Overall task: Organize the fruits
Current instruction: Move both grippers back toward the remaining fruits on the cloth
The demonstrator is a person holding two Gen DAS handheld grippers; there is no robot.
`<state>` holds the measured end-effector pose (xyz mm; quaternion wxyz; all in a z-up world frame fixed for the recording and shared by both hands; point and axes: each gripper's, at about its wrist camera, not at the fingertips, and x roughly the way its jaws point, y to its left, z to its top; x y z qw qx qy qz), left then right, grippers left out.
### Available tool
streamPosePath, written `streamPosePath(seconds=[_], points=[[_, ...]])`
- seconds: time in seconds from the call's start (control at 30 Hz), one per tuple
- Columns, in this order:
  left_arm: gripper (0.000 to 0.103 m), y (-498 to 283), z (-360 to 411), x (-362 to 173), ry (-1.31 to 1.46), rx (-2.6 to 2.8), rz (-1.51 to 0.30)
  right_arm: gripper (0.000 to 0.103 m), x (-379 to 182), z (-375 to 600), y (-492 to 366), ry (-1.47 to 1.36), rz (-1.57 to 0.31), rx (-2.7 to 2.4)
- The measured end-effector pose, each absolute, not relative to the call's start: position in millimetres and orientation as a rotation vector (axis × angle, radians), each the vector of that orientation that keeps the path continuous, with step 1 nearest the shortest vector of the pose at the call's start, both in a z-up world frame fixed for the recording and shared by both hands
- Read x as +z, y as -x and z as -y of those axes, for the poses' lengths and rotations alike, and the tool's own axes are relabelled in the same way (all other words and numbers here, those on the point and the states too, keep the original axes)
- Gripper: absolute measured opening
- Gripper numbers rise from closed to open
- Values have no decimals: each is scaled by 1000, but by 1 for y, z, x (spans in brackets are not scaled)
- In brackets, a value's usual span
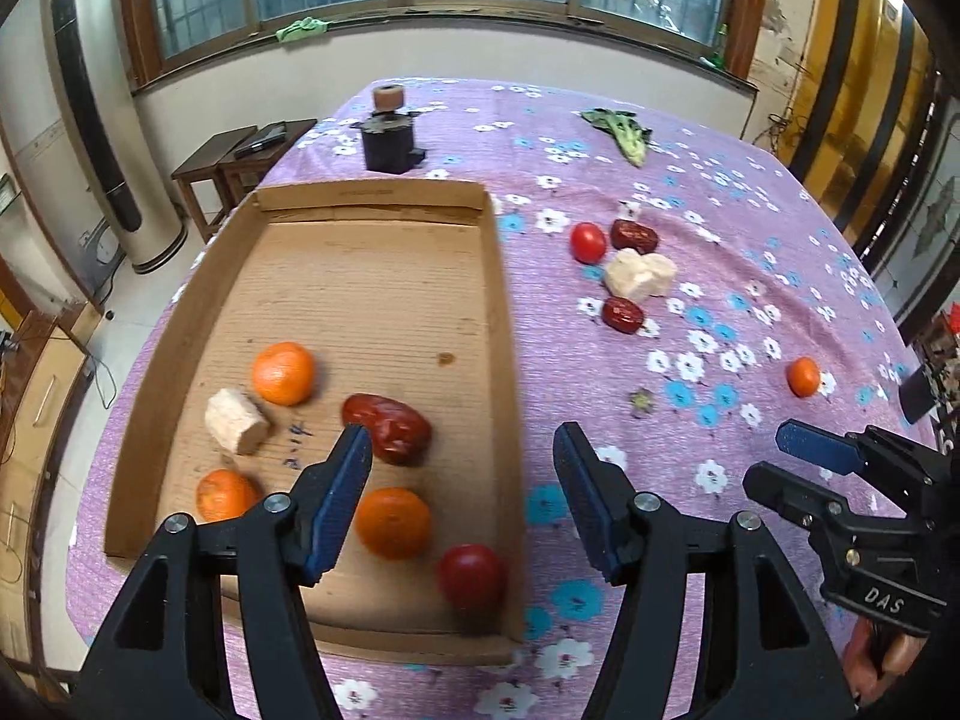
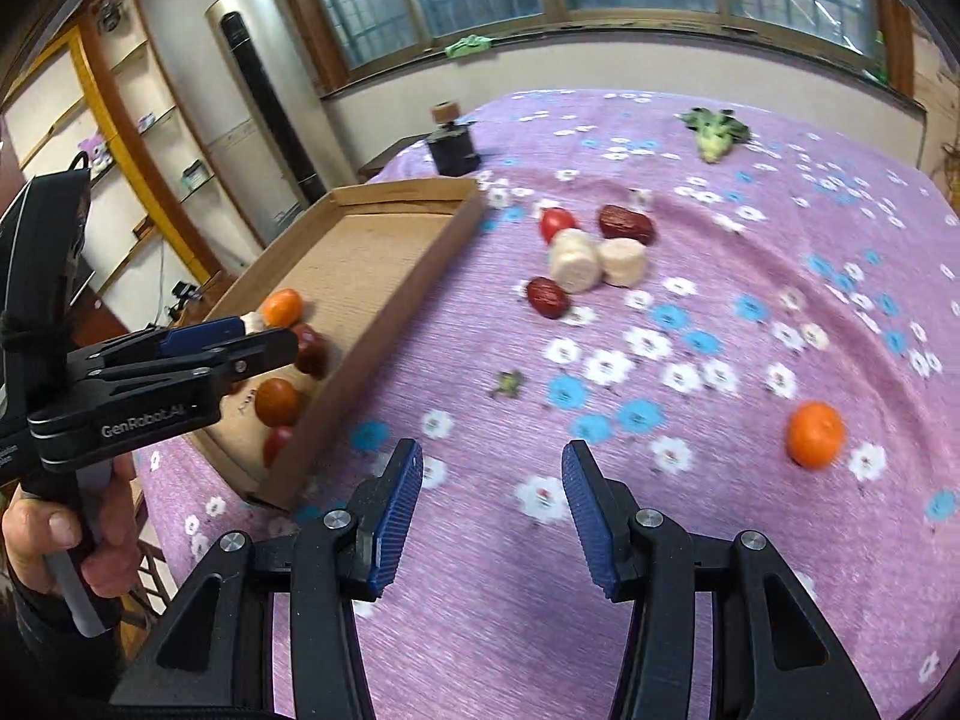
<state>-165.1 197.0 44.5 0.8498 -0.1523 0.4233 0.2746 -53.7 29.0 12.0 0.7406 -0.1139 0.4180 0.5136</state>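
Hovering over the cardboard tray [image 1: 384, 276], the left gripper [image 1: 462, 450] stands spread and empty above 3 round oranges [image 1: 283, 373] and a wrinkled date [image 1: 389, 427] lying slantwise. Right gripper [image 2: 492, 468] likewise spread, empty; smooth orange [image 2: 815, 434] on purple cloth [image 2: 690, 570].

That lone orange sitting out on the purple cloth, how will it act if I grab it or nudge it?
The lone orange is round and lies free on the flowered tablecloth, so a nudge would probably roll it. Its skin looks smooth; the ribbed blue pads should help. It seems small enough to fit between open jaws.
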Motion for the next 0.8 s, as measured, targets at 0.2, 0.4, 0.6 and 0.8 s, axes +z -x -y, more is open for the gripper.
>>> streamPosePath(seconds=[0.2,0.4,0.6,0.8], points=[[63,156,-181,42,316,531,-906,50,9,-5,39,218,-923,1076],[62,140,-166,40,333,469,-914,50,2,11,25,191,-934,1035],[62,108,-158,30,343,418,-935,50,-3,10,12,171,-940,1019],[62,78,-169,14,391,400,-976,50,-7,-10,-11,161,-943,1019]])
